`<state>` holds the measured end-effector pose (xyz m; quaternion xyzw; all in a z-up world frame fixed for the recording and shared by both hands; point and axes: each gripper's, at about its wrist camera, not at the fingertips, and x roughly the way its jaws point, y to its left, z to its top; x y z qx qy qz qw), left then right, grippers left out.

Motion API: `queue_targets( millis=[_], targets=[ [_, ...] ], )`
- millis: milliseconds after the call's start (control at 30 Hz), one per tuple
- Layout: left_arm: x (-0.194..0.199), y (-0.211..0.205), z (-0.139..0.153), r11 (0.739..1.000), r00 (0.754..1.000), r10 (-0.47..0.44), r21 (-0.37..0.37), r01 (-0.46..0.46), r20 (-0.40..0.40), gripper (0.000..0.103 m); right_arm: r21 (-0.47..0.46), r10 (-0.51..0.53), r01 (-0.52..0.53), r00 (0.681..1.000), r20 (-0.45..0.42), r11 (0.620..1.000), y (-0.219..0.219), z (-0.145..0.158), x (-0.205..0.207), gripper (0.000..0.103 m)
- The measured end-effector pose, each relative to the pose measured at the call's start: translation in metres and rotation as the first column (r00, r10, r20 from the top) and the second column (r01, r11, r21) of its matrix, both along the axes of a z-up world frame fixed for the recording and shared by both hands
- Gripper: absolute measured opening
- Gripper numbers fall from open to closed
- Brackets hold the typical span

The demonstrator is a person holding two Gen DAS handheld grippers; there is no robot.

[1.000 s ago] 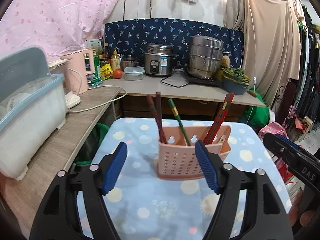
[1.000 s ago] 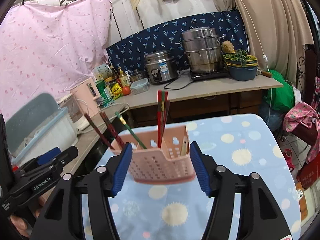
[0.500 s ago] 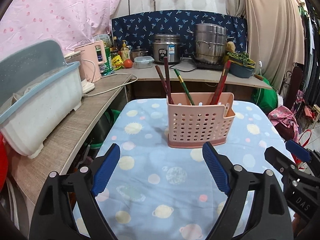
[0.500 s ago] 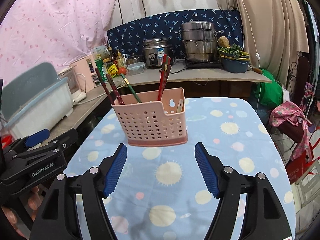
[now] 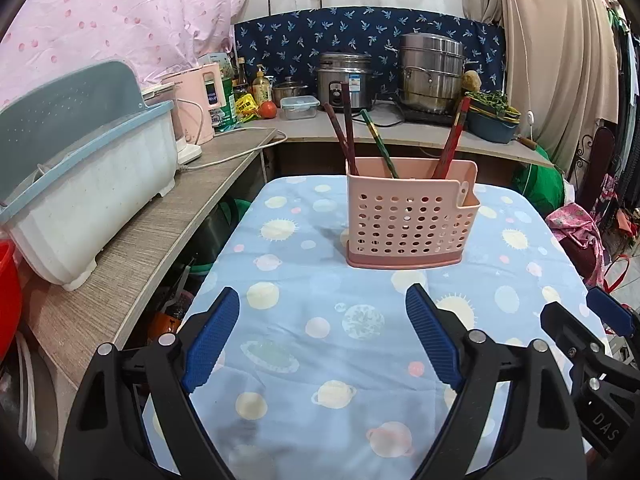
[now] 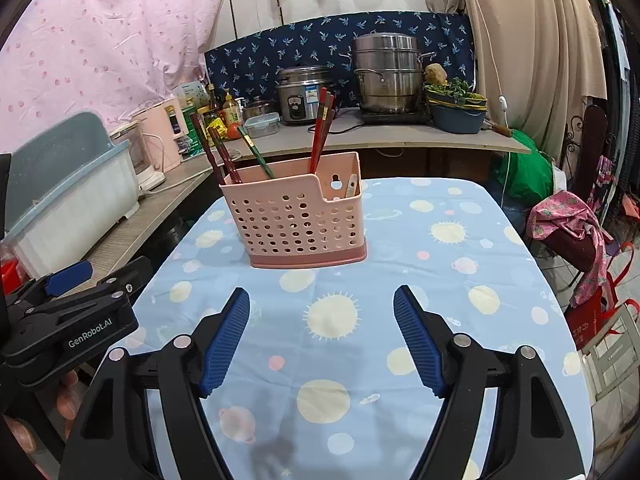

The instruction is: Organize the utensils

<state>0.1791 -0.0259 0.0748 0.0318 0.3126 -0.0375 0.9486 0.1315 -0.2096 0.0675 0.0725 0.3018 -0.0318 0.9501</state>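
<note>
Two black grippers with ribbed blue pads hover over the near part of a table covered by a light blue cloth printed with suns and planets [image 5: 352, 356], and neither holds anything. From the left wrist camera, the left gripper [image 5: 323, 336] has its jaws spread wide apart, with only bare cloth between them. From the right wrist camera, the right gripper [image 6: 321, 332] is likewise spread wide, empty between its pads. Each shows in the other's view as well, the left one low at the table's left edge and the right one low at its right edge.

Well apart from both, a perforated pink plastic utensil holder [image 5: 410, 224] stands upright toward the far edge of the table, roughly at its middle. Several chopsticks stand tilted inside it: a dark brown pair [image 5: 344, 136] leaning at the left end, a single green one [image 5: 378, 146] slanting just beside them, and a red bundle [image 5: 454, 140] leaning at the right. A pale utensil handle [image 6: 351, 186] shows in the lower compartment at the holder's right end.

Left of the table runs a wood-grain counter [image 5: 132, 252] carrying a white dish bin with a blue-grey lid [image 5: 80, 184]. Beyond the table's far edge, a second counter holds a steel rice cooker [image 5: 346, 78] and a stacked steel steamer pot [image 5: 430, 72].
</note>
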Motion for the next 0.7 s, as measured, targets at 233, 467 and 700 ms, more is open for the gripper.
queue_targets(
  millis=[233,467,700],
  targets=[
    [-0.005,-0.004,-0.005,1.000,1.000,0.002,0.028,-0.002,0.001,0.088,0.003,-0.019,0.020,1.000,-0.014,1.000,-0.002,-0.003,-0.001,0.082],
    [-0.006,-0.007,-0.009,0.999,1.000,-0.001,0.032,0.002,-0.012,0.091,-0.006,-0.033,0.033,0.999,-0.023,0.999,-0.003,-0.007,-0.002,0.085],
    [-0.006,-0.010,-0.013,0.999,1.000,-0.003,0.037,0.004,-0.028,0.094,-0.007,-0.040,0.040,0.999,-0.023,0.999,-0.004,-0.010,-0.002,0.097]
  ],
)
